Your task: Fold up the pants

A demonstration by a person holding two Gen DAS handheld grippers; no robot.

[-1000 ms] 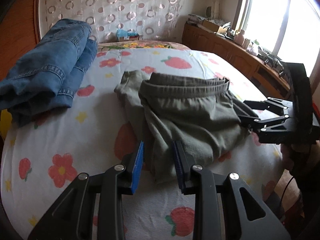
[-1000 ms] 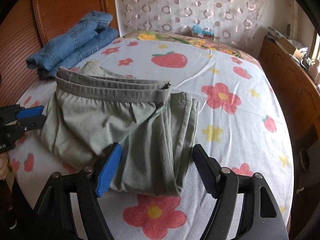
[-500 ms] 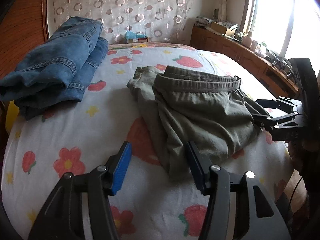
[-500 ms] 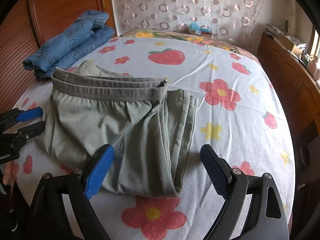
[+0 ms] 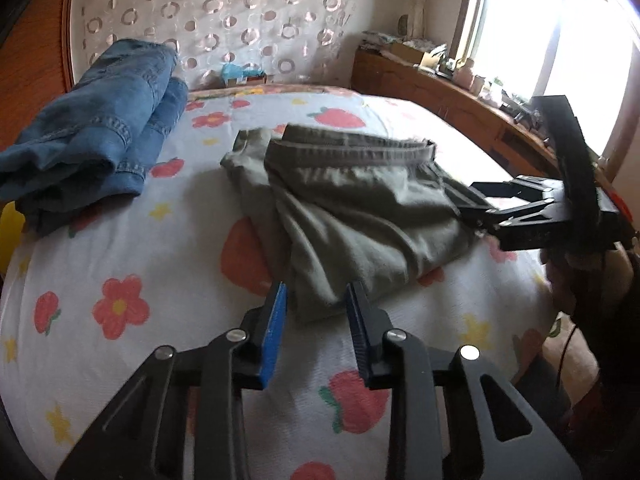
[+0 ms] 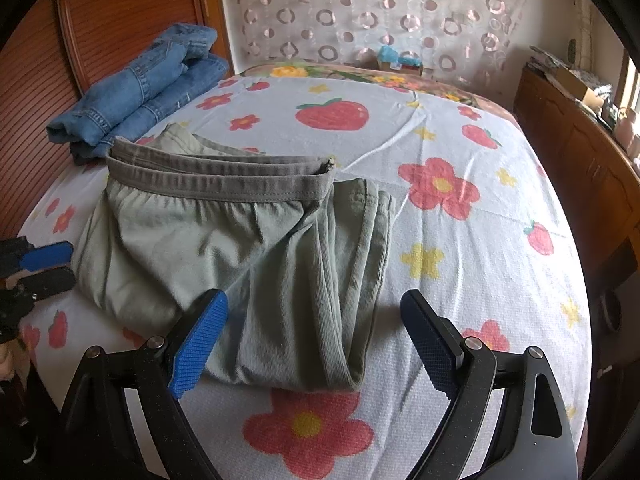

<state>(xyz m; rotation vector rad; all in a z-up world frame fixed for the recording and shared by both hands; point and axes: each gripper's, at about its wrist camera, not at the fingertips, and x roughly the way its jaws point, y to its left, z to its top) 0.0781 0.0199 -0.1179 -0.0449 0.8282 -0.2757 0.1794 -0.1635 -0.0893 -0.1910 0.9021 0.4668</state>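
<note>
Blue-padded left tongs [image 5: 316, 312], just narrowed with the near corner of the olive pants [image 6: 224, 248] between them unpinched, and wide-apart right tongs [image 6: 312, 340] flank a folded bundle near the bed's [image 6: 460, 128] front edge, needing tidying at most; folded jeans [image 6: 144, 88] lie beyond.

Your left gripper [image 5: 316, 304] angles downward over the near edge of the bed, and its jaws have just been closing: the fingers [image 5: 274, 320] now stand narrowly apart, with a corner of cloth lying in the gap, though the pads do not visibly press on it. Your right gripper [image 6: 314, 312] also tilts downward at the same near edge, toward the right corner, its fingers [image 6: 198, 344] spread wide, pads clear of anything. In the left wrist view your right hand [image 5: 560, 276] shows dimly behind its gripper.
</note>
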